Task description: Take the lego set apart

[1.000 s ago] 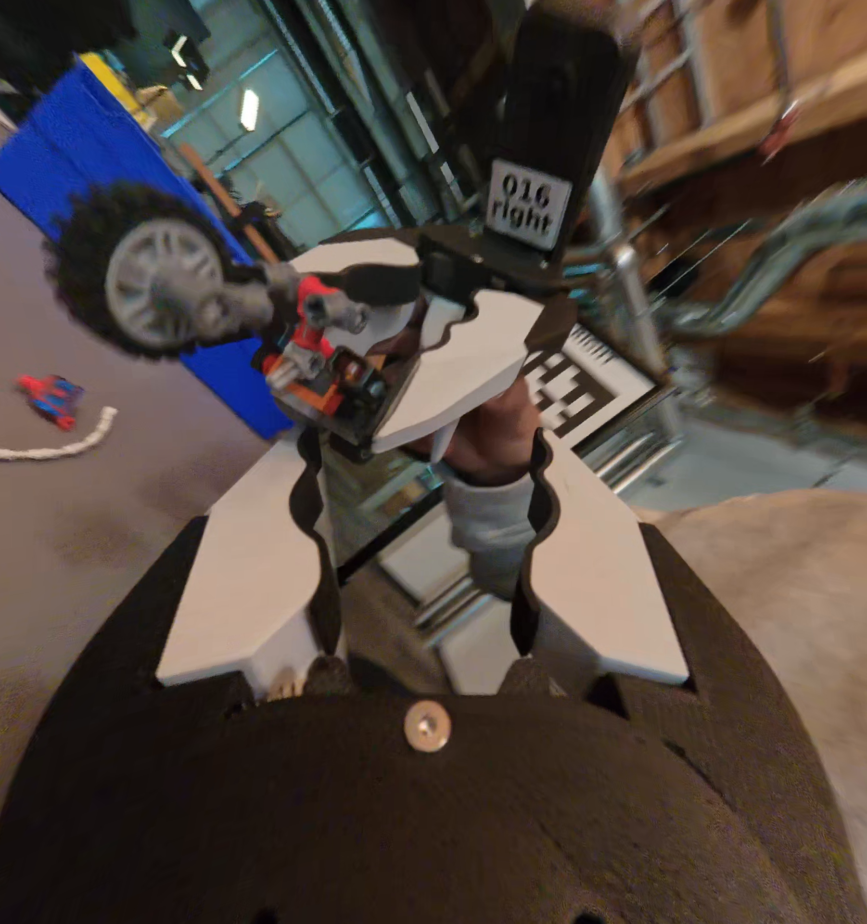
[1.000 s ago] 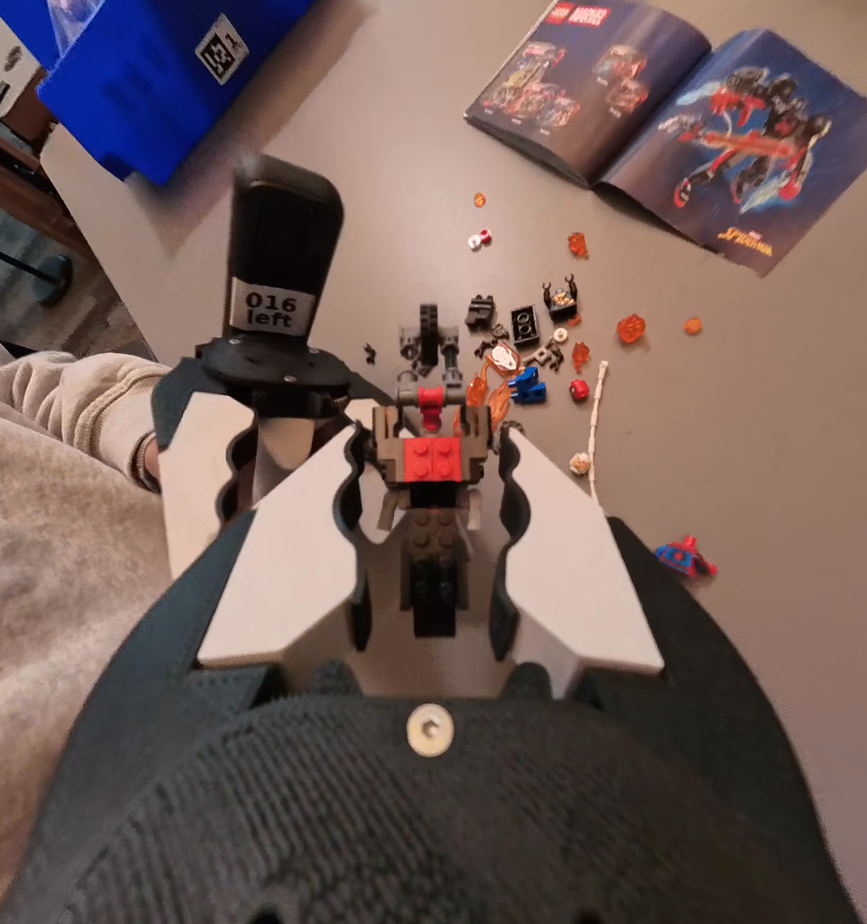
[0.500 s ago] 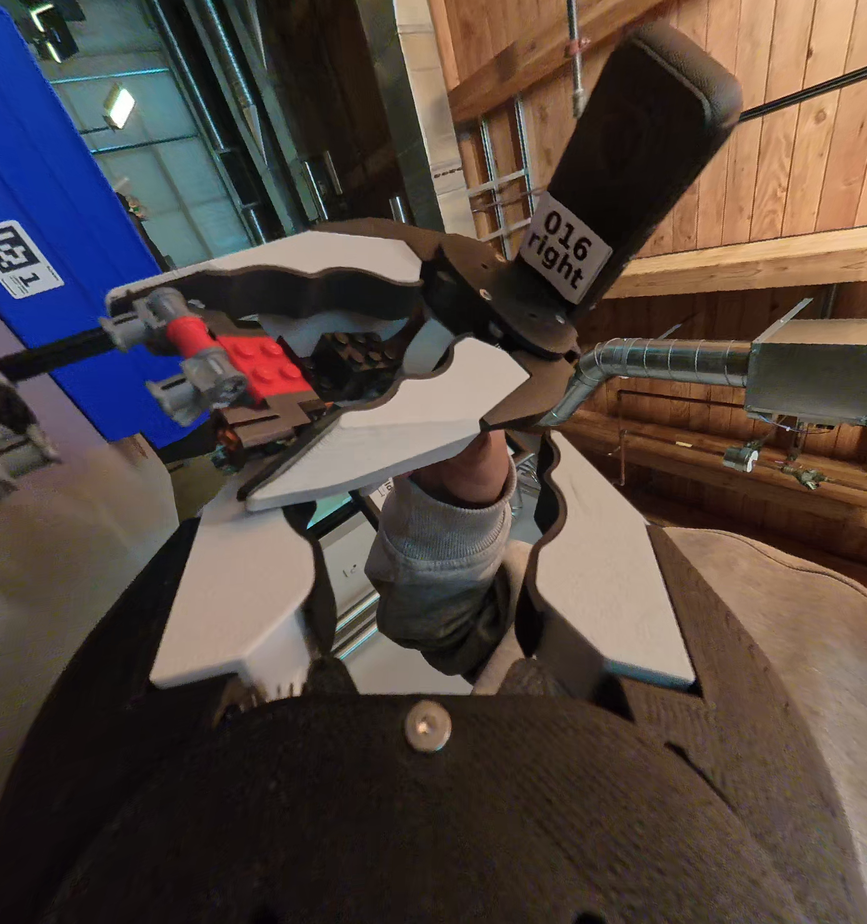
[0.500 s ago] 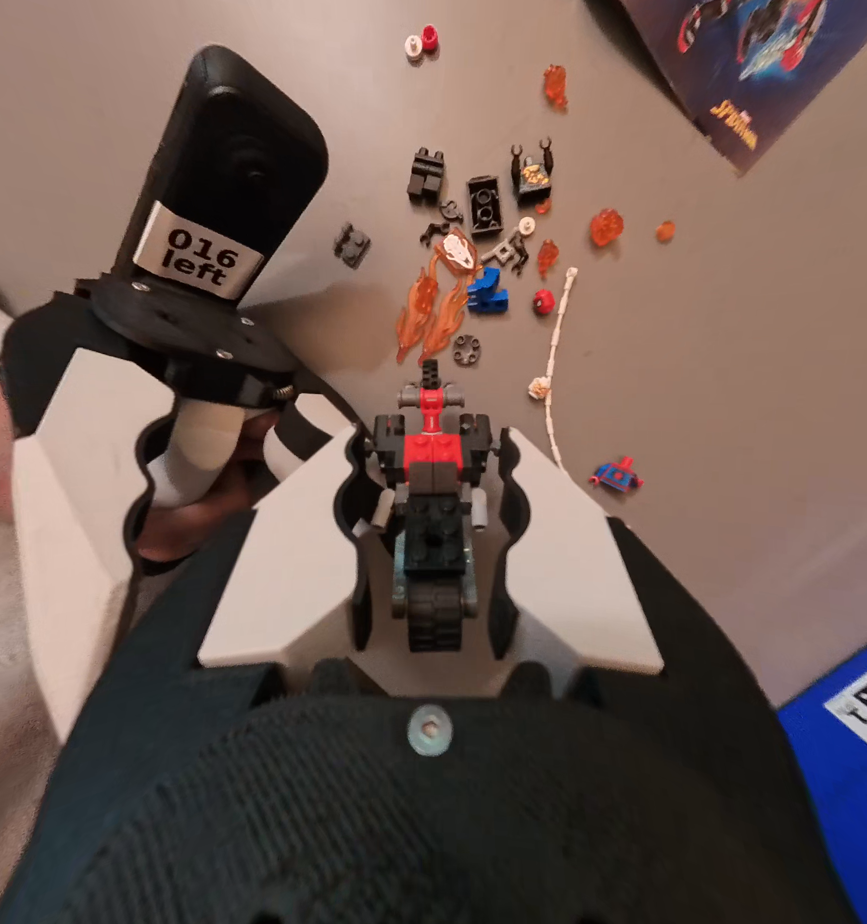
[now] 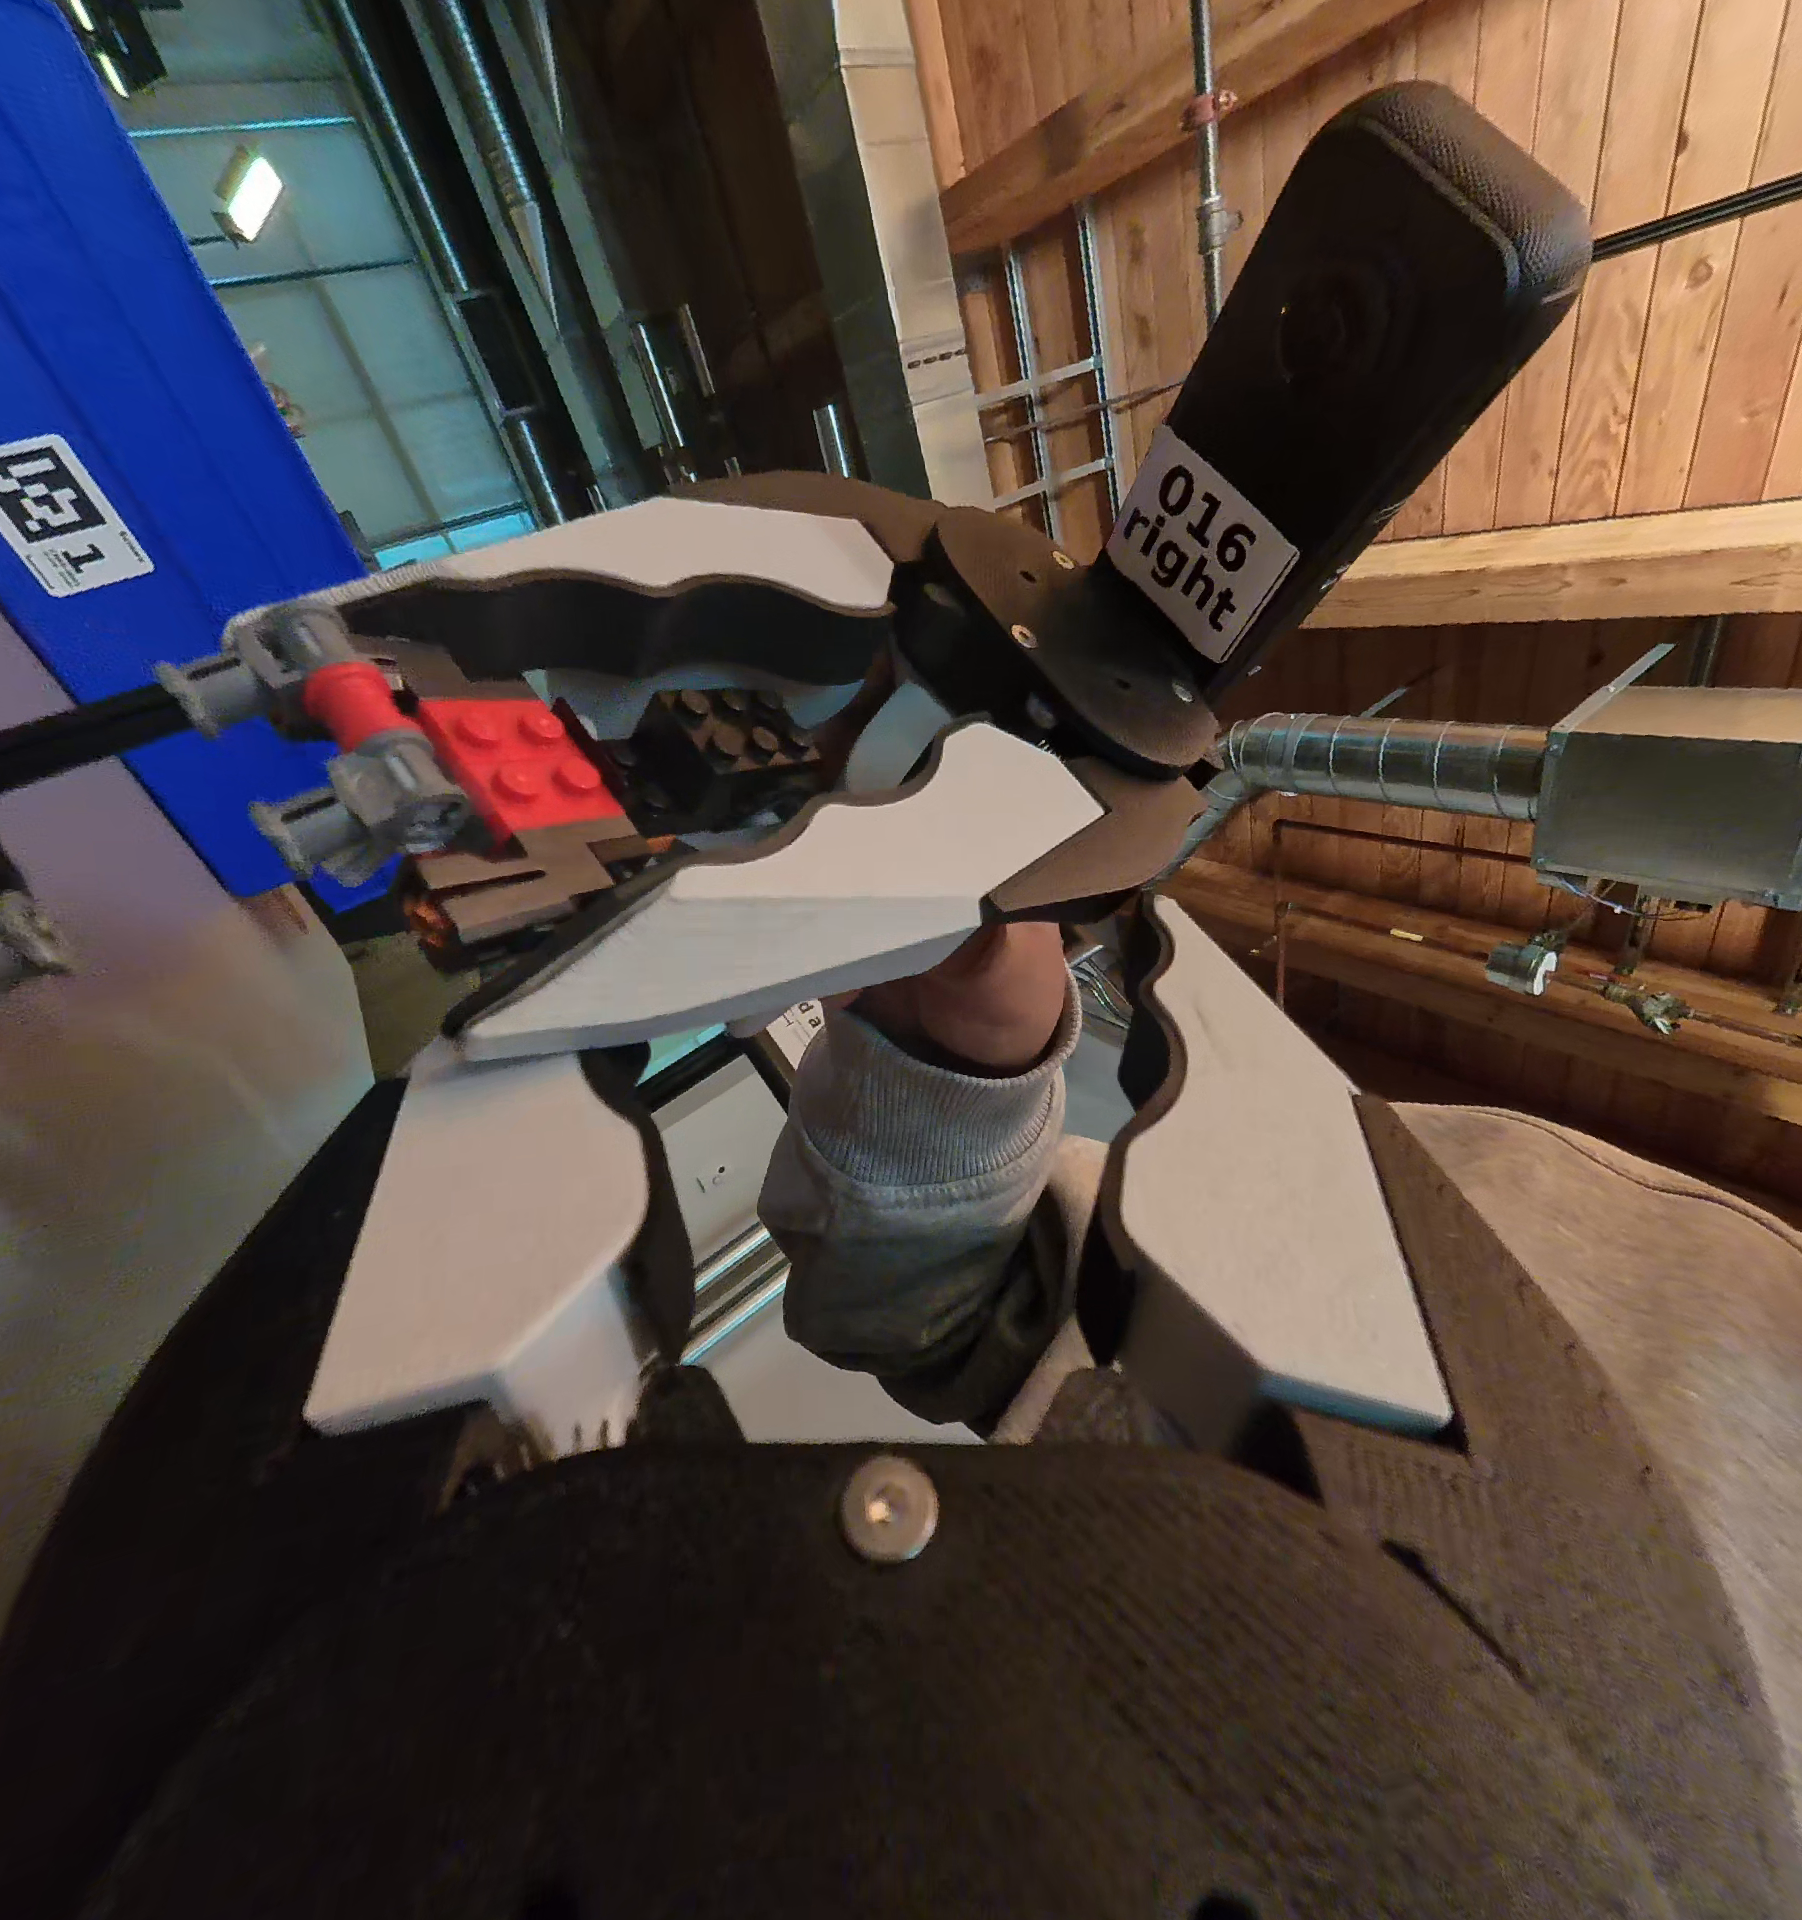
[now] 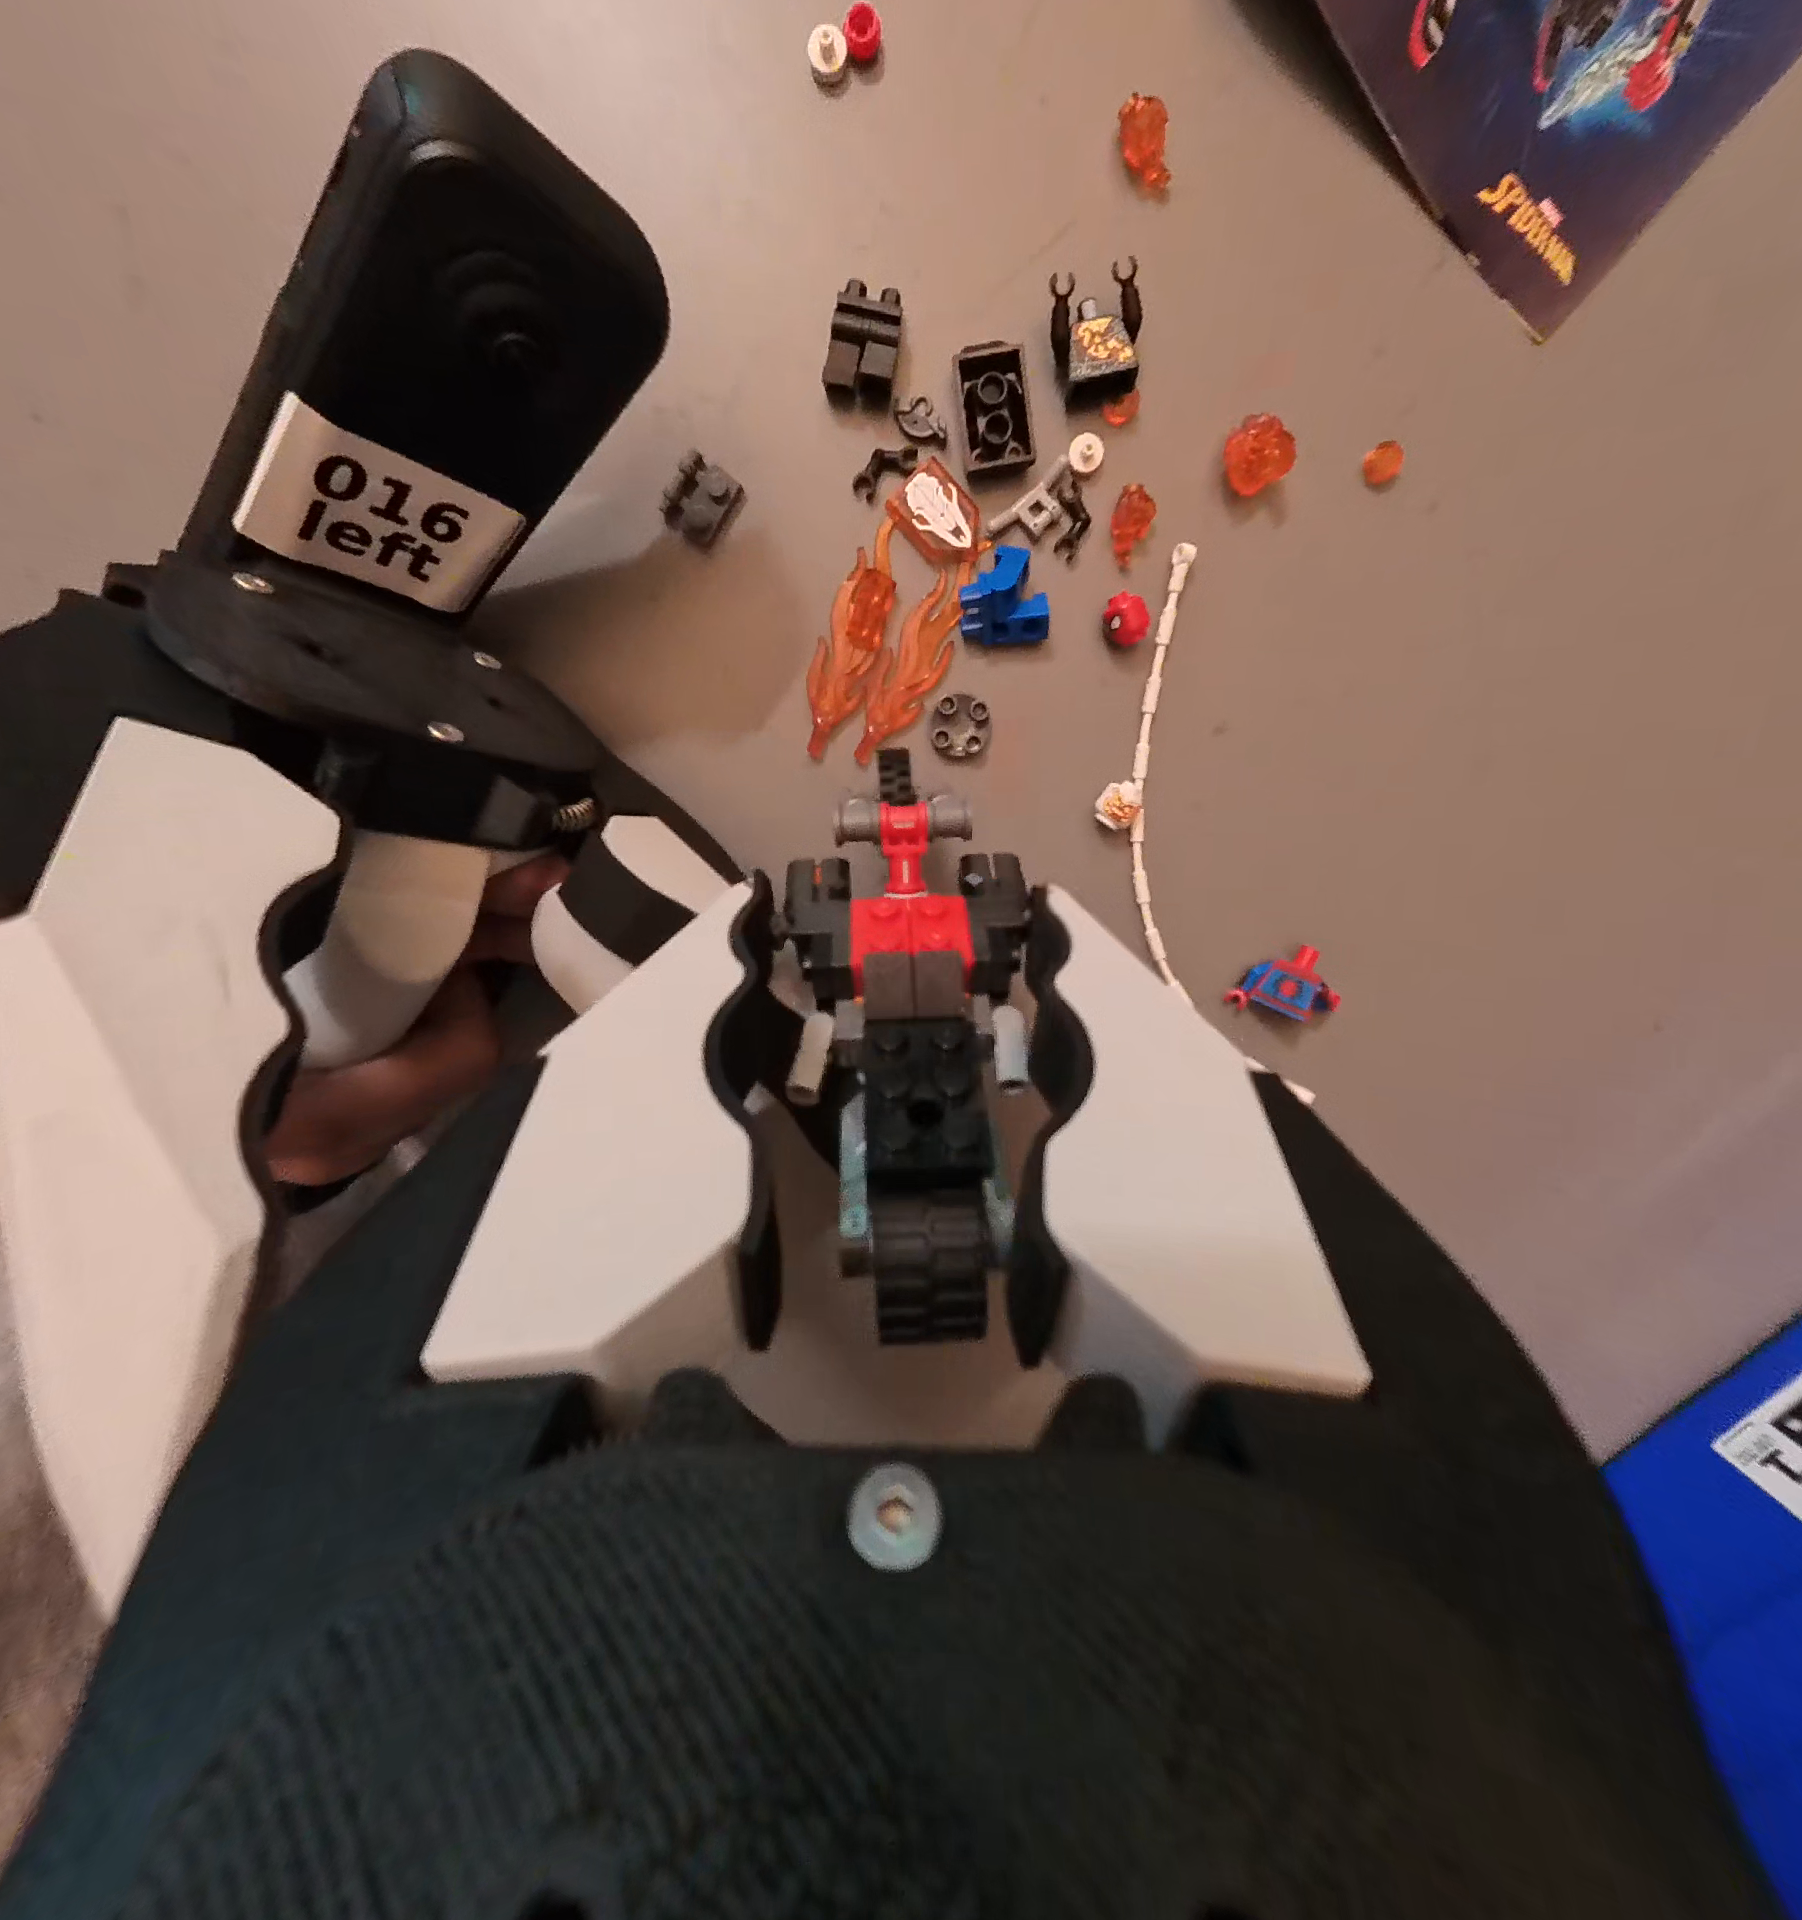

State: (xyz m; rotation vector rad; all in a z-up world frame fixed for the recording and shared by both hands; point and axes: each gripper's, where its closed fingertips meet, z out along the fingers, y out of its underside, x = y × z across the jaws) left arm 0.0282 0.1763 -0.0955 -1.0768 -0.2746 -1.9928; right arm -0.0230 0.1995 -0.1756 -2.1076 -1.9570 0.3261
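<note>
Many small lego bits (image 6: 990,499) scattered on grey table (image 6: 1499,727), booklet (image 6: 1562,114) at far edge, wooden wall (image 5: 1655,312) behind, right gripper (image 6: 897,935) squeezed tight on lego bike (image 6: 912,1039) above table, left gripper (image 5: 897,1195) wide apart, holding nothing

I see glossy plastic lego set (image 6: 912,997), matt grey table (image 6: 1499,727), rough wood wall (image 5: 1655,312), ribbed metal duct (image 5: 1375,764)

Workshop: wood-plank wall (image 5: 1655,312), exposed metal duct (image 5: 1396,753), blue bin (image 5: 76,416).
</note>
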